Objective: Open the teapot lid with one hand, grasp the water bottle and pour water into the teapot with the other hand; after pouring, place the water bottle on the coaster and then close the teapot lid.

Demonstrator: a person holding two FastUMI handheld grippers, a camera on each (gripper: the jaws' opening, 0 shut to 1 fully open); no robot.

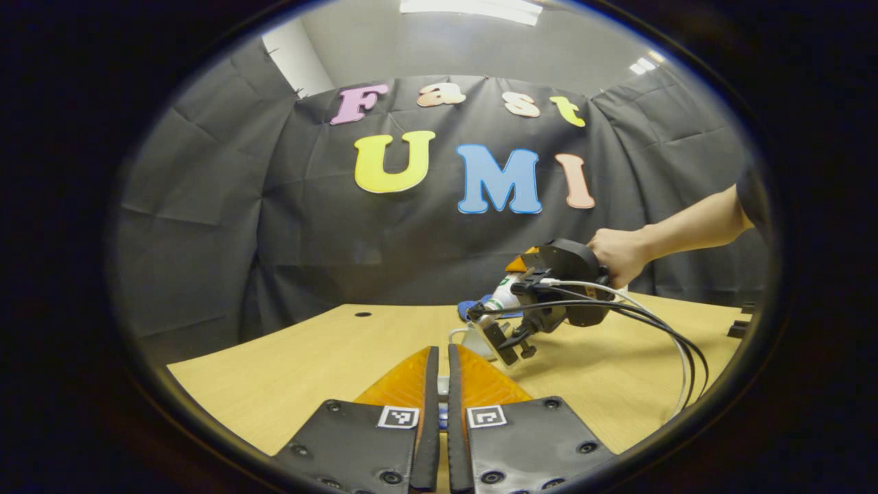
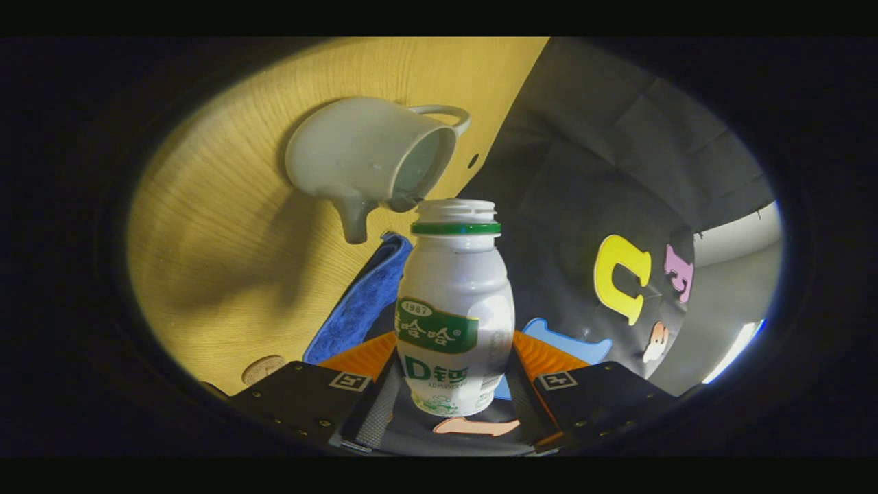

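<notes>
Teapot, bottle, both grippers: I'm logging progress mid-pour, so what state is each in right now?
Teapot: lid off, mouth open, resting on the table.
Water bottle: uncapped, tipped with its mouth at the teapot's opening.
Right gripper: shut on the water bottle.
Left gripper: fingers nearly together; something small seems pinched between them, hard to identify.

My left gripper (image 1: 439,363) sits low and near, level, its two fingers drawn together with only a thin slit between them. Far to the right, a bare hand (image 1: 617,255) grips my right gripper (image 2: 453,384), tipped steeply downward to the left, both fingers pressing the bottle's (image 2: 454,309) sides.
</notes>
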